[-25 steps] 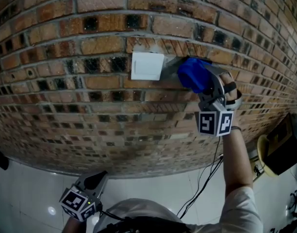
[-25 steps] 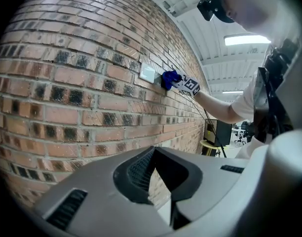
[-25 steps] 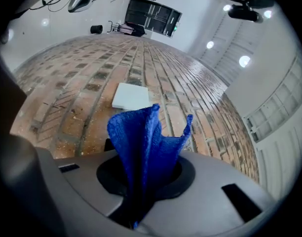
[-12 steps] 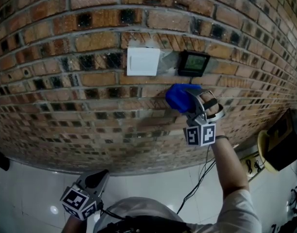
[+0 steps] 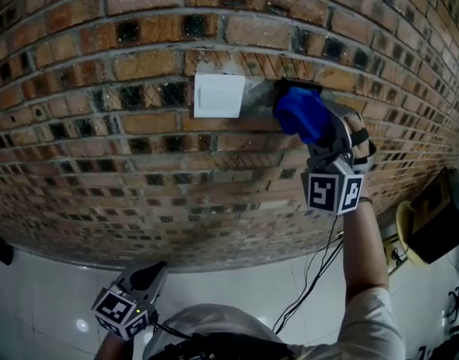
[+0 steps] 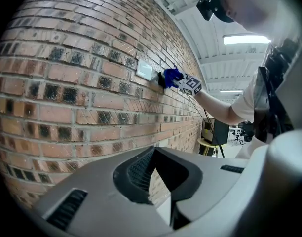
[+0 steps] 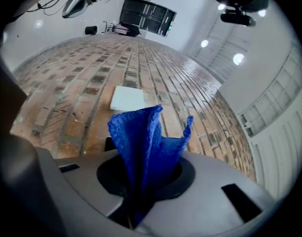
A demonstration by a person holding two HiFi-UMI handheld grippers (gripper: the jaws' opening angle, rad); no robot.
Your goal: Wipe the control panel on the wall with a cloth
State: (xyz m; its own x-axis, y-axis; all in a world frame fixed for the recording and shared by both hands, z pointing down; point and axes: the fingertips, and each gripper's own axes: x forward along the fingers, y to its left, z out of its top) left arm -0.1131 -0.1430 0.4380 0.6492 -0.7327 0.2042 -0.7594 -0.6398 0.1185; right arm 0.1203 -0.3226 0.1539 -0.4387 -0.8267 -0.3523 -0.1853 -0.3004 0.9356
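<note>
Blue cloth (image 5: 297, 115) clamped tight in right tongs (image 7: 136, 201), pressed on control panel (image 5: 304, 86), brick wall (image 5: 102, 163). Left tongs (image 6: 167, 186) closed, empty.

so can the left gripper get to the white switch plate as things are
Probably yes: the left gripper hangs low, but only bare brick wall lies between it and the white switch plate.
</note>
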